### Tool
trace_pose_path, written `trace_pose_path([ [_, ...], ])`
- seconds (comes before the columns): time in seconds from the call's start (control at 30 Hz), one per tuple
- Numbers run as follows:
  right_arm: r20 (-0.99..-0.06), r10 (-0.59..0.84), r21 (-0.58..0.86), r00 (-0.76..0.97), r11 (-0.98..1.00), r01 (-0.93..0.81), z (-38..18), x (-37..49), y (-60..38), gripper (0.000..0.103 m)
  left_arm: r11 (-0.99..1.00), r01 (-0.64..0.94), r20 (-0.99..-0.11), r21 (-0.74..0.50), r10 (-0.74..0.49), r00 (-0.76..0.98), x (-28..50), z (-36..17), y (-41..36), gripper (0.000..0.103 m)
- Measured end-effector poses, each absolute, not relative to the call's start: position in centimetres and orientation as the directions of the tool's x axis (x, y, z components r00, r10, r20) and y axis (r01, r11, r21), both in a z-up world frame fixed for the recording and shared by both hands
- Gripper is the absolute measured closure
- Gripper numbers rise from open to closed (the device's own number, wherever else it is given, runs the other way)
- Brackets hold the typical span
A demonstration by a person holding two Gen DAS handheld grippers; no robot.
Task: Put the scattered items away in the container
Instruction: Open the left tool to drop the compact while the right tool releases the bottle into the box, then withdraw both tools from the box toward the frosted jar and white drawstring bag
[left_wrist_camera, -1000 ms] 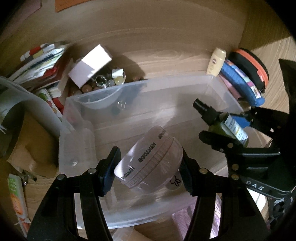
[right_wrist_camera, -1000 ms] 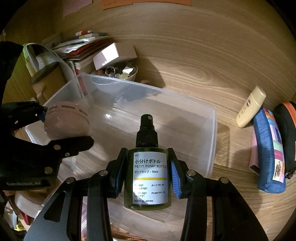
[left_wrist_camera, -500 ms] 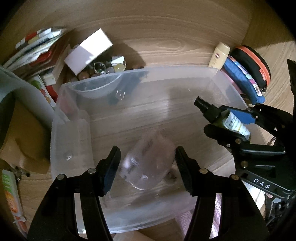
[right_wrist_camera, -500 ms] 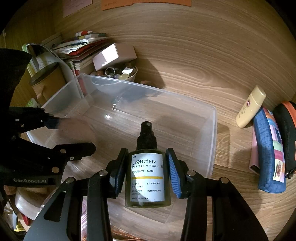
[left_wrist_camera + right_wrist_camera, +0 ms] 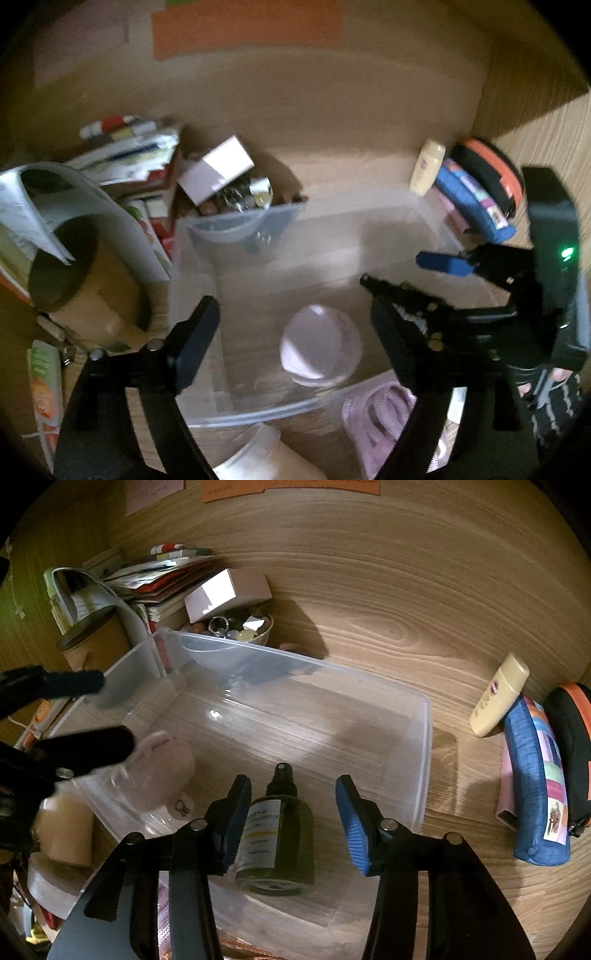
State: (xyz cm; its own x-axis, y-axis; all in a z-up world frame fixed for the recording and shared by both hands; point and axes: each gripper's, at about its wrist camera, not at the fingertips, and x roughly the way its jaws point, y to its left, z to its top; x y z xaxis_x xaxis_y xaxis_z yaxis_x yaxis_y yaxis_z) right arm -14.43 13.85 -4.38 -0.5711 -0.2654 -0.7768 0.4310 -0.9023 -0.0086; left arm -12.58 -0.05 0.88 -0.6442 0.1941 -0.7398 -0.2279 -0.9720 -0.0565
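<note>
**Both grippers open over the clear bin; jar and spray bottle inside**

Left gripper (image 5: 291,317): jaws wide, having just been opening, nothing pressed between them. The round clear jar (image 5: 320,347) lies on the floor of the clear plastic container (image 5: 424,738), in line with the gap between the fingers but below them and apart from both pads. View blurred.

Right gripper (image 5: 293,812): jaws have just been opening too. The green spray bottle (image 5: 277,834) sits inside the container near its front wall, between the blue pads; clear gap to the right pad, close against the left pad, contact there cannot be told.

Relative to the container: jar toward the left end, bottle toward the front middle. Outside its right end lie a cream tube (image 5: 498,698), a blue pouch (image 5: 535,782) and a black-and-orange case (image 5: 570,746). Behind its far left corner, a bowl of trinkets (image 5: 240,629) under a white box (image 5: 227,594).
</note>
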Motion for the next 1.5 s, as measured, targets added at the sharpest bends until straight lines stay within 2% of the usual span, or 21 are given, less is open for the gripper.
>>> trace_pose_path([
  [0.07,-0.776,-0.259,-0.025,-0.575,-0.899,0.438,-4.5,-14.2,13.5,0.048,-0.975,-0.213,-0.719,-0.067,0.195,-0.667,-12.2,1.4,-0.5,0.018],
  [0.13,-0.768,-0.242,-0.049,-0.593,-0.901,0.431,-4.4,-14.0,13.4,0.046,-0.976,-0.206,-0.708,-0.069,0.193,-0.679,-11.7,1.7,-0.6,0.018],
  [0.27,-0.763,-0.255,-0.034,-0.594,-0.901,0.432,-4.0,-13.8,13.5,0.045,-0.978,-0.202,-0.689,-0.060,0.187,-0.700,-10.8,1.7,-0.7,0.018],
  [0.43,-0.758,-0.231,-0.057,-0.610,-0.908,0.415,-3.1,-13.1,13.7,0.043,-0.973,-0.205,-0.679,-0.106,0.222,-0.699,-9.8,1.7,-1.2,0.017],
  [0.53,-0.741,-0.232,-0.052,-0.630,-0.916,0.399,-2.1,-12.1,14.1,0.030,-0.975,-0.201,-0.688,-0.100,0.213,-0.693,-9.4,1.7,-1.2,0.017],
  [0.63,-0.693,-0.227,-0.066,-0.684,-0.925,0.374,-1.5,-10.7,14.6,0.024,-0.980,-0.186,-0.690,-0.070,0.182,-0.700,-8.8,1.8,-1.1,0.017],
  [0.97,-0.681,-0.170,-0.102,-0.712,-0.941,0.323,-1.7,-6.9,16.3,0.023,-0.978,-0.198,-0.695,-0.062,0.185,-0.695,-6.8,2.0,-0.4,0.017],
  [1.23,-0.688,-0.120,-0.135,-0.715,-0.948,0.289,-2.3,-4.4,17.7,0.023,-0.969,-0.223,-0.713,-0.109,0.233,-0.661,-5.5,0.7,-0.1,0.017],
  [1.5,-0.700,-0.085,-0.139,-0.709,-0.958,0.252,-2.6,-2.7,20.0,0.023,-0.973,-0.221,-0.707,-0.064,0.201,-0.678,-3.9,0.1,0.5,0.017],
])
